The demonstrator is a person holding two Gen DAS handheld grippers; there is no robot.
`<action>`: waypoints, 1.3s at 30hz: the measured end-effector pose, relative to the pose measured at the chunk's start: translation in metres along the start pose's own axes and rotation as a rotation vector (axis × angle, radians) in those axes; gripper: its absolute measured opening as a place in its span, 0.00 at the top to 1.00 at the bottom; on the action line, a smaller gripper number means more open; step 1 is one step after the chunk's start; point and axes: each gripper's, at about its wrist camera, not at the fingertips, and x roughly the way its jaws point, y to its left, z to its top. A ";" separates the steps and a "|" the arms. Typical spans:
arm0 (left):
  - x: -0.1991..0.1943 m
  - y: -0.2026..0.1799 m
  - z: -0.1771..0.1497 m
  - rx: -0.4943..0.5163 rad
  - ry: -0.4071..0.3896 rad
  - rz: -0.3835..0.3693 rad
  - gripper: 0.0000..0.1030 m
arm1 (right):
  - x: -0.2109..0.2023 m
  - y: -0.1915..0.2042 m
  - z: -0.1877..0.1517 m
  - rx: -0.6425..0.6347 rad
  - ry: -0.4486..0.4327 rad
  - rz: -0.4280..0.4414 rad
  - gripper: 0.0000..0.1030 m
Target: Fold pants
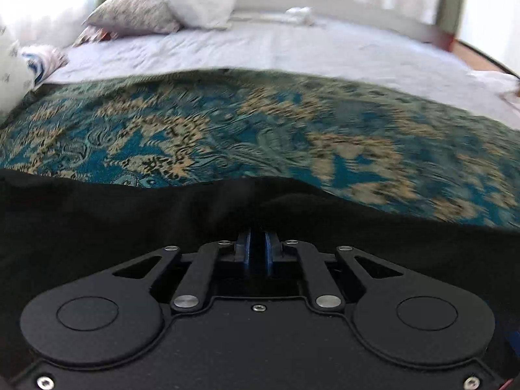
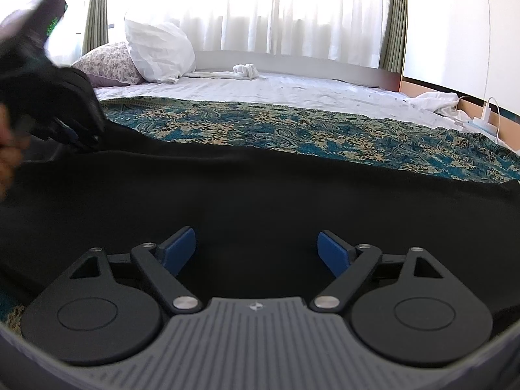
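Note:
Black pants [image 2: 260, 188] lie spread across the near side of the bed, on a teal and beige patterned cover [image 2: 308, 130]. My right gripper [image 2: 256, 250] hovers low over them, its blue pads [image 2: 178, 248] wide apart with only flat cloth below. At the far left of the right wrist view, my left gripper [image 2: 83, 138] is blurred and pinches a raised edge of the pants. In the left wrist view the black pants [image 1: 130, 214] drape over the left gripper [image 1: 258, 237]. Its blue pads [image 1: 248, 248] are almost together and their tips are hidden in the cloth.
Beyond the patterned cover [image 1: 260, 130] stretches a white sheet [image 2: 292, 89]. A flowered pillow [image 2: 110, 63] and a white pillow [image 2: 159, 52] stand at the back left. A small white cloth bundle [image 2: 245, 71] lies by the headboard. A charger cable [image 2: 490, 110] runs at the right edge. A hand [image 2: 6, 159] shows at the left.

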 end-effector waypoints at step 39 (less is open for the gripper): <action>-0.082 0.015 -0.135 0.023 -0.237 0.142 0.44 | -0.006 -0.060 0.018 0.238 0.109 0.072 0.04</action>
